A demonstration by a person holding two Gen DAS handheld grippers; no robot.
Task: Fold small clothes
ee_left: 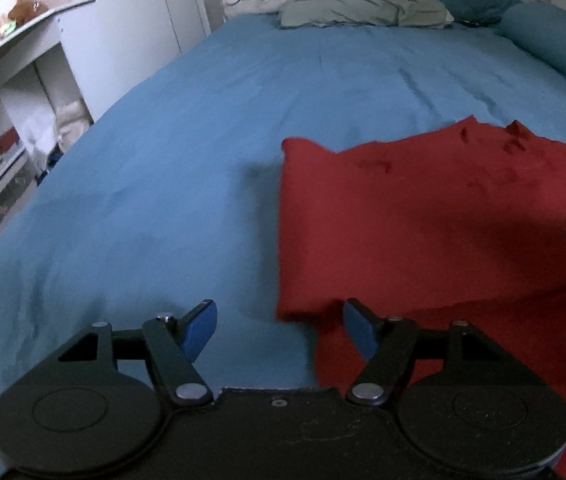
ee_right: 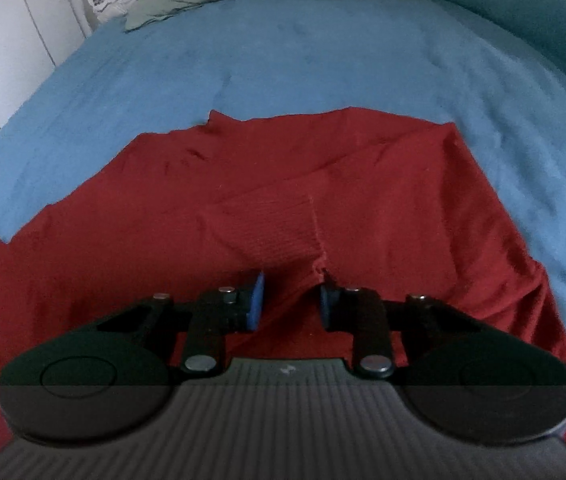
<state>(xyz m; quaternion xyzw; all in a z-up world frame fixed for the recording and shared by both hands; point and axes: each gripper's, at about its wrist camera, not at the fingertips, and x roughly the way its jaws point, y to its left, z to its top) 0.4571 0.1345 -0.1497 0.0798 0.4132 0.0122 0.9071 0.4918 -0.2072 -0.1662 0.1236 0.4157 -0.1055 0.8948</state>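
Fingers over a half-folded red sweater (ee_right: 363,184) on the bed (ee_right: 283,60).
Right gripper (ee_right: 291,300) fingers, half-closed, straddle its ribbed cuff (ee_right: 279,228); left gripper (ee_left: 279,328) fingers are spread, empty, at the sweater's left edge. Sleeves folded in; final folds remain.

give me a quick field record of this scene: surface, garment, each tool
surface: blue bed cover
garment: red sweater, spread flat on the cover, sleeve with ribbed cuff folded across the body
left tool: open, nothing between the jaws, above the sweater's left edge
right tool: partly closed over the red fabric below the cuff; pad contact unclear
background: pillows at the bed head
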